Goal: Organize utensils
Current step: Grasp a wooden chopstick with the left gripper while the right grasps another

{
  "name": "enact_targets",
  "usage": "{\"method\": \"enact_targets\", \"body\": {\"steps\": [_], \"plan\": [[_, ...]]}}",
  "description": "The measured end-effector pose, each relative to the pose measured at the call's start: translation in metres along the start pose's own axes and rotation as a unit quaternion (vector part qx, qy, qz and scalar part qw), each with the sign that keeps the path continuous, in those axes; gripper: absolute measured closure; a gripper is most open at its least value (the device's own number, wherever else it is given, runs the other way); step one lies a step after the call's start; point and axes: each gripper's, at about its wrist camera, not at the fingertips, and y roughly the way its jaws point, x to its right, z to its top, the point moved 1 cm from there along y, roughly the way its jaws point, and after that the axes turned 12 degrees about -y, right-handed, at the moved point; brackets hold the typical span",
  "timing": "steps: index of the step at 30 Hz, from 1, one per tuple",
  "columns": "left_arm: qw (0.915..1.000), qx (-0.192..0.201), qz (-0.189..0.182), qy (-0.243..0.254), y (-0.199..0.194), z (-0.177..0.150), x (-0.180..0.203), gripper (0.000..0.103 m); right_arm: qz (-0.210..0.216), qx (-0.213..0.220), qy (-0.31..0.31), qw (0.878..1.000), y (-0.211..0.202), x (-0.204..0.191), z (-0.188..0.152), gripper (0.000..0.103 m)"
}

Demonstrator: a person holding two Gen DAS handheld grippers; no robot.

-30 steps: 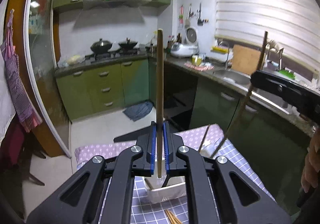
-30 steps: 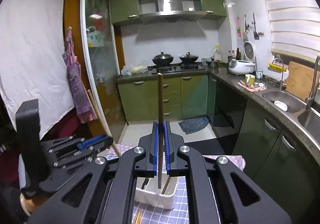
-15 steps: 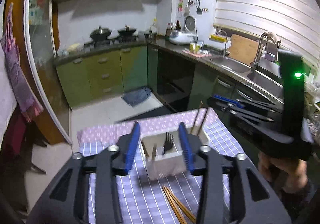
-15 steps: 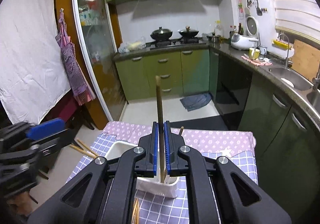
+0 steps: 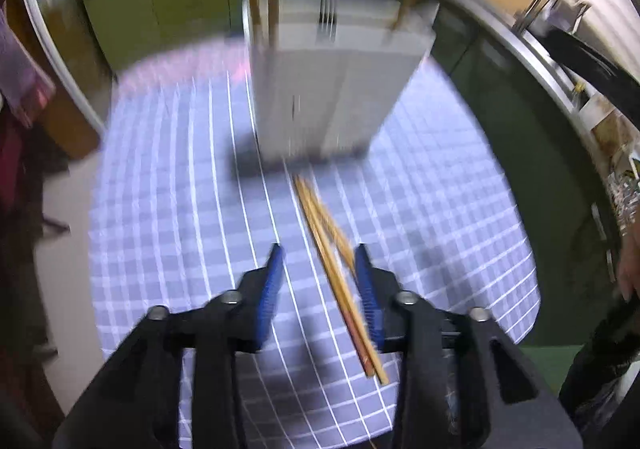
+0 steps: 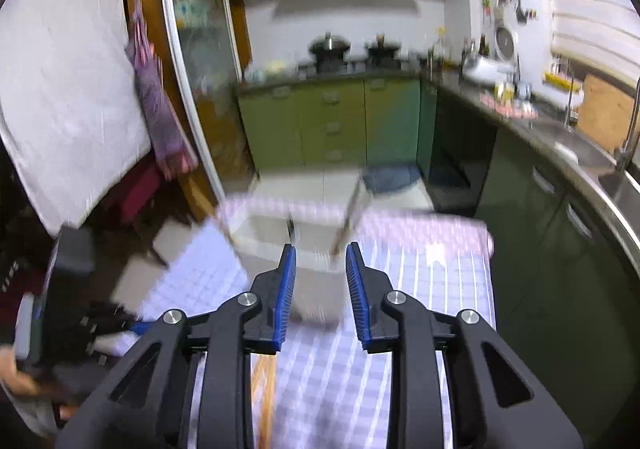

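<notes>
Two grippers (image 5: 319,257) (image 6: 320,255), both parted and empty; two chopsticks (image 5: 334,269) lie before one holder (image 5: 332,97).

You are looking at a matt white plastic utensil holder (image 5: 336,89) standing on a purple checked cloth tablecloth (image 5: 180,209), with smooth brown wooden chopsticks (image 5: 332,257) lying on the cloth.

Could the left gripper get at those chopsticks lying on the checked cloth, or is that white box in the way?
Probably yes. The left gripper is open and empty, and the chopsticks already run between its fingers, close to the right one. The white box stands farther back, clear of the path.
</notes>
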Motion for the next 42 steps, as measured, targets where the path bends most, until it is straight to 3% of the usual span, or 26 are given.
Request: {"method": "enact_targets", "body": {"steps": [4, 10, 14, 30, 42], "plan": [[0.9979, -0.057, 0.007, -0.028, 0.042, -0.005, -0.006, 0.082, -0.012, -0.053, 0.002, 0.998, 0.013, 0.009, -0.047, 0.077], [0.9954, -0.077, 0.027, -0.051, 0.07, 0.002, -0.002, 0.083, -0.006, -0.081, 0.029, 0.996, 0.023, 0.031, -0.089, 0.077], [0.9933, -0.088, 0.048, -0.056, 0.083, 0.007, 0.001, 0.087, 0.003, -0.088, 0.032, 0.996, 0.029, 0.034, -0.095, 0.077], [0.9885, -0.121, 0.076, -0.05, 0.112, 0.015, 0.019, 0.088, 0.015, -0.097, 0.043, 0.994, 0.035, 0.036, -0.104, 0.077], [0.9906, -0.113, 0.069, -0.032, 0.107, 0.022, 0.011, 0.096, 0.048, -0.144, 0.011, 0.988, 0.065, 0.002, -0.104, 0.074]]}}
